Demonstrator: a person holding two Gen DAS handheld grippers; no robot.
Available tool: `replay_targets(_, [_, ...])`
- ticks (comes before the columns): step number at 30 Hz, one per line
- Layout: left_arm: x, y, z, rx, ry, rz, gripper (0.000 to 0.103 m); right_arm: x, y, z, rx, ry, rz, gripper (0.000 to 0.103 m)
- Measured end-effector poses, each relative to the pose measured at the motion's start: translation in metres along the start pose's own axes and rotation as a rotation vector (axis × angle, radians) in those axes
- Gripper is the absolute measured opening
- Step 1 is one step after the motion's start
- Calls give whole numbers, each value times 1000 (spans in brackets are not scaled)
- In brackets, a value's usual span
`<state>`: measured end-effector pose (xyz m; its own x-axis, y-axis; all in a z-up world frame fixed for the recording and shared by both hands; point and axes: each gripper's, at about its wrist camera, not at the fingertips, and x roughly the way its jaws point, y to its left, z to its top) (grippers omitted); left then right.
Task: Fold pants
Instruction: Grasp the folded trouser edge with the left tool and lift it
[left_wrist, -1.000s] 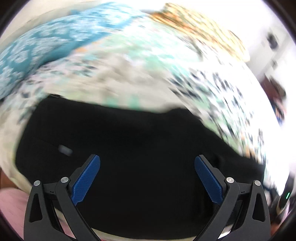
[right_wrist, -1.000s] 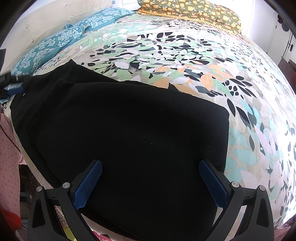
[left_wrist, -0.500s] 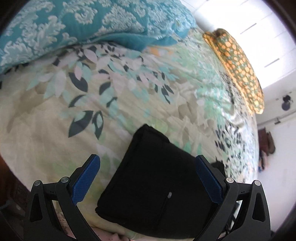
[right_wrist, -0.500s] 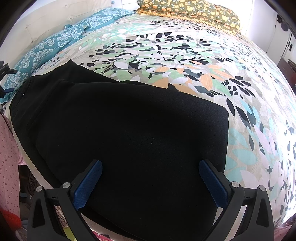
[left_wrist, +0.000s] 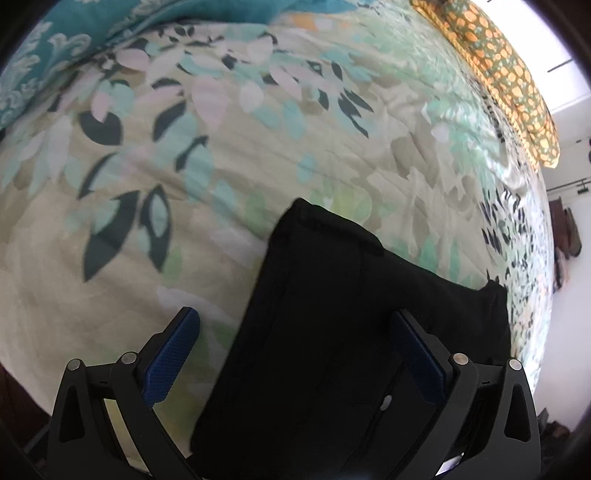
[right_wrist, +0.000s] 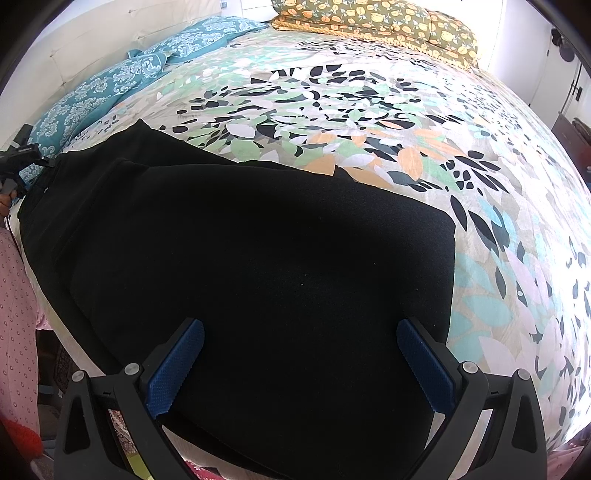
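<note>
Black pants (right_wrist: 236, 251) lie flat on the leaf-patterned bedspread (right_wrist: 369, 110), folded lengthwise, with the leg ends at the right. My right gripper (right_wrist: 301, 365) hovers open over the leg end, with nothing between its blue pads. In the left wrist view the waistband end of the pants (left_wrist: 332, 314) fills the lower middle, a small button showing near the bottom. My left gripper (left_wrist: 295, 358) stands open above that waistband end, its right pad over the cloth and its left pad over the bedspread (left_wrist: 184, 166). The left gripper (right_wrist: 18, 162) also shows at the far left of the right wrist view.
Teal patterned pillows (right_wrist: 147, 70) line the left head of the bed and orange-and-green pillows (right_wrist: 388, 26) lie along the far edge. A pink dotted sleeve (right_wrist: 14, 314) hangs at the near left bed edge. A white wall and dark furniture (left_wrist: 565, 236) stand to the right.
My left gripper has swung left from over the pants' middle to the waistband end and closed in on it. The right gripper and the pants have stayed still.
</note>
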<state>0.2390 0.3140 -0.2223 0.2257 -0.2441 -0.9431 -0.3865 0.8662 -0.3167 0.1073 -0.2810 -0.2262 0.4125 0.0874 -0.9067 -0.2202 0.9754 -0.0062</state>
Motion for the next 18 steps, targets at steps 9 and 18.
replay_targets(9, [5, -15, -10, 42, 67, 25, 74, 0, 0, 0, 1, -2, -1, 103])
replay_targets(18, [-57, -36, -47, -67, -71, -102, 21, 1, 3, 0, 1, 8, 1, 103])
